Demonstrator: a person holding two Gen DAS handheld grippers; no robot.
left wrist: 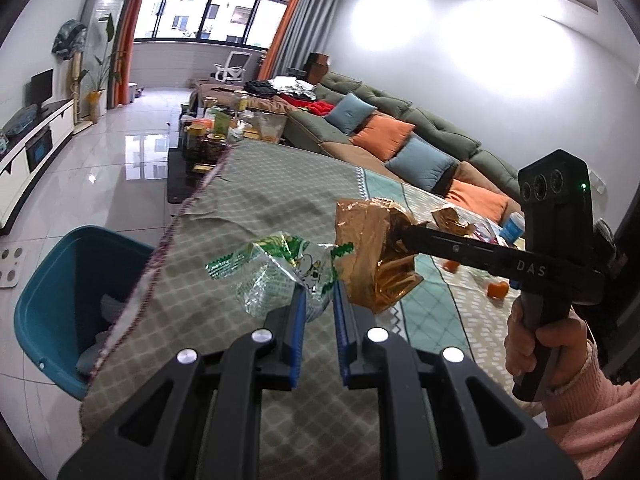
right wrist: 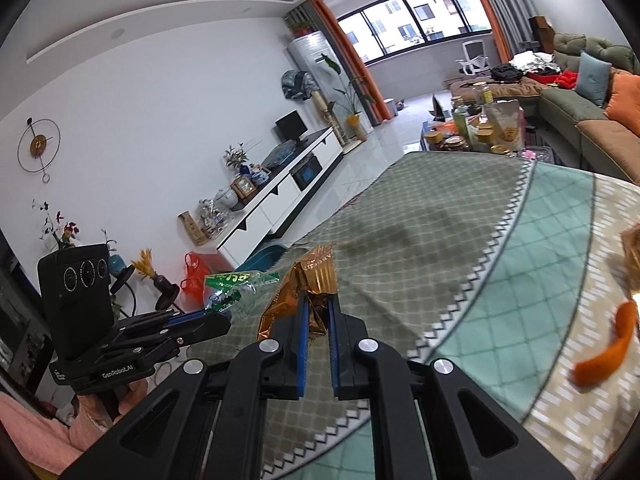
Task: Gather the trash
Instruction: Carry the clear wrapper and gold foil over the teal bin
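Bright daylight, wall glare, fisheye warp.

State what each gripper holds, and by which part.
Left gripper: green wrapper, by its near edge. Right gripper: gold wrapper, by its crumpled near end.

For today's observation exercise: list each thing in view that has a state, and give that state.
left gripper: shut on green wrapper
green wrapper: crumpled, held off the table
right gripper: shut on gold wrapper
gold wrapper: crumpled, held off the table
teal bin: open, some trash inside
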